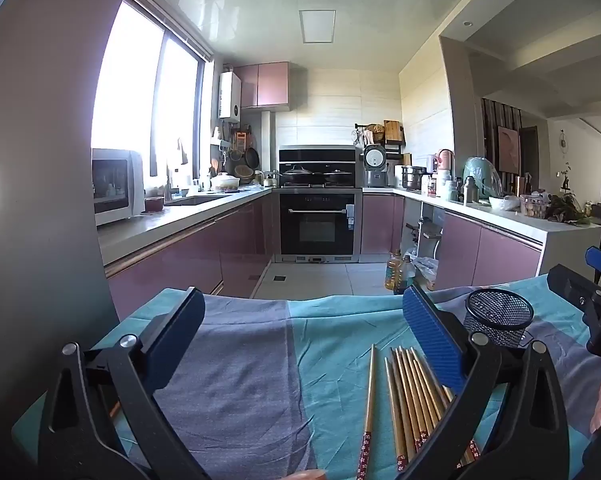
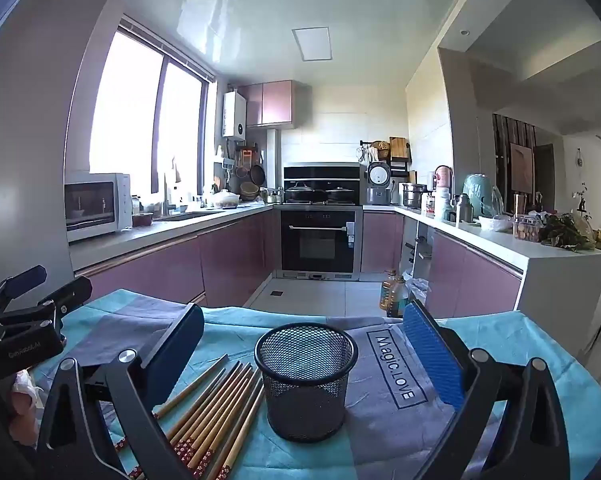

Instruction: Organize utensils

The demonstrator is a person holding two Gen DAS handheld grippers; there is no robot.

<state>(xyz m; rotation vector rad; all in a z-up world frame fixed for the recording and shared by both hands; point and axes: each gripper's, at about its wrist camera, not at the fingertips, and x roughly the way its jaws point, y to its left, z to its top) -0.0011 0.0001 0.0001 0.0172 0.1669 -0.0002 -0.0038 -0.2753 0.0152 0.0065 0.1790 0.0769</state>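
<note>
Teal and grey cloth covers the tabletop at the bottom of both frames. Nearest, lower left in the right wrist view, wooden chopsticks lie in a loose bundle just beside the black mesh cup, which stands upright between the spread, empty right tongs. Left tongs are spread too, pinching nothing. Beyond, upper centre, a kitchen with an oven.
</note>
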